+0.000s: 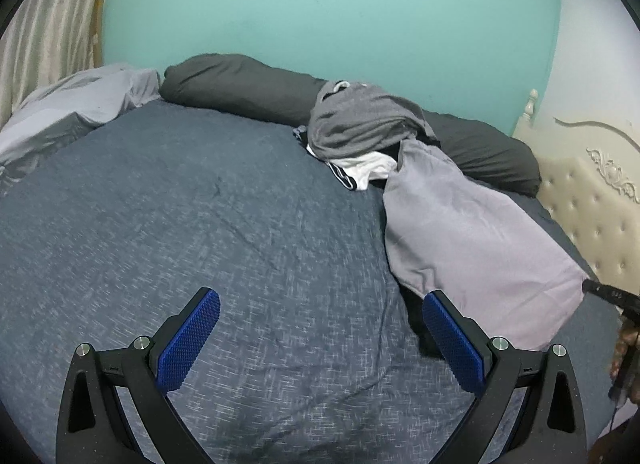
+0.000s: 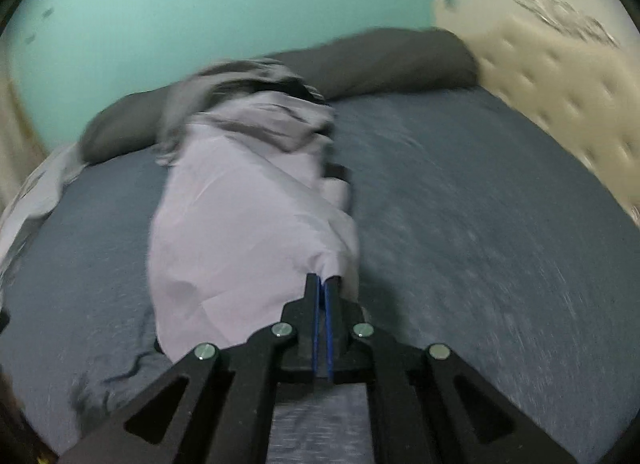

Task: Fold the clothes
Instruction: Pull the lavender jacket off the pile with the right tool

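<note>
A bed with a blue-grey sheet point(image 1: 200, 223) fills both views, under a teal wall point(image 1: 320, 3).

In the left wrist view, the left gripper point(image 1: 322, 300) hovers over bare sheet, its blue pads point(image 1: 188, 344) spread wide with nothing between them. To its right lies a pale lilac garment point(image 1: 472, 240), stretched from the near right toward a heap of clothes point(image 1: 360, 123) at the far side. A grey garment tops the heap, with white and black pieces showing beneath it. A long dark pillow point(image 1: 240, 83) runs along the wall behind the heap. A crumpled light grey sheet point(image 1: 68, 103) sits at the far left, and a cream tufted headboard point(image 1: 592, 215) stands at the right.

In the right wrist view, which is blurred, the right gripper point(image 2: 323, 282) has its pads pressed together, pinching the near edge of the lilac garment point(image 2: 224, 232). The cloth trails away from the jaws across the sheet to the heap point(image 2: 240, 79).
</note>
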{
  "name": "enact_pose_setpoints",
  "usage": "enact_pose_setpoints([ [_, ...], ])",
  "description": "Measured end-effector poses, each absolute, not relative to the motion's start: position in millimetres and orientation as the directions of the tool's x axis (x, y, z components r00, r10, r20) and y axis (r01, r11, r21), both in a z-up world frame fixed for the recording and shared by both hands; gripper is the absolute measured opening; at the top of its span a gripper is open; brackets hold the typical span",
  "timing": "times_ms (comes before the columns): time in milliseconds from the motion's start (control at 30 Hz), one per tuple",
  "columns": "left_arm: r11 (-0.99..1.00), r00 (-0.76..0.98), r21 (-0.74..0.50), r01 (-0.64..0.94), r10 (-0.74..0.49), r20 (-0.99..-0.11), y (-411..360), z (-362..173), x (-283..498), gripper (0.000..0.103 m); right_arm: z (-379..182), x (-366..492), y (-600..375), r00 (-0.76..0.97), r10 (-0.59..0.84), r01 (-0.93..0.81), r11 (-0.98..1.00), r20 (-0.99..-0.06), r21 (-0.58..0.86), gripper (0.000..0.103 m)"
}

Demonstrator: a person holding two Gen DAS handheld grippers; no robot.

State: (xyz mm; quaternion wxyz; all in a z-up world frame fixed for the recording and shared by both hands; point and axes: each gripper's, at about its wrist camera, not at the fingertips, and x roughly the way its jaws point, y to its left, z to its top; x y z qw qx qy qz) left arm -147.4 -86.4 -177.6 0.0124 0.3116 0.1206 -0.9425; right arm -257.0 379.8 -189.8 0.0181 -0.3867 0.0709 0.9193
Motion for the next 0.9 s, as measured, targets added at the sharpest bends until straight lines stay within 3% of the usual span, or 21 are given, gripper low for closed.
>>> enact_pose_setpoints([
  [133, -0.97, -0.793, -0.226, 0.094, 0.064, -0.605, -77, -199, -158, 0.103, -188, -250, 378, -0.726, 0.071, -0.156, -0.986, -0.684, 0.063, 0.008],
  [233, -0.97, -0.782, -0.227, 0.091, 0.072, -0.619, -71, -216, -166, 0.103, -184, -240, 357, -0.767, 0.049, -0.082, -0.996, -0.64, 0.022, 0.014],
  [333, -0.971, -0.77, -0.222, 0.088, 0.075, -0.634, -67, -233, -170, 0.103, -193, -244, 309, -0.765, -0.059, 0.075, -0.997, -0.642, 0.002, 0.026],
  [367, -0.972, -0.765, -0.219, 0.086, 0.077, -0.64, -66, -238, -171, 0.103, -201, -249, 294, -0.747, -0.1, 0.125, -0.992, -0.657, 0.01, 0.033],
  [400, -0.973, -0.76, -0.216, 0.082, 0.079, -0.645, -65, -243, -172, 0.103, -209, -253, 280, -0.727, -0.141, 0.174, -0.985, -0.672, 0.019, 0.048],
  [467, -0.975, -0.755, -0.209, 0.08, 0.078, -0.651, -66, -250, -172, 0.103, -230, -263, 249, -0.661, -0.215, 0.263, -0.964, -0.719, 0.046, 0.06],
  [667, -0.969, -0.742, -0.223, 0.102, 0.076, -0.666, -79, -263, -172, 0.103, -299, -290, 177, -0.555, -0.155, 0.342, -0.938, -0.818, -0.054, 0.067],
  [900, -0.973, -0.738, -0.211, 0.098, 0.071, -0.671, -84, -270, -172, 0.103, -350, -327, 153, -0.541, -0.023, 0.297, -0.941, -0.841, -0.165, 0.063],
])
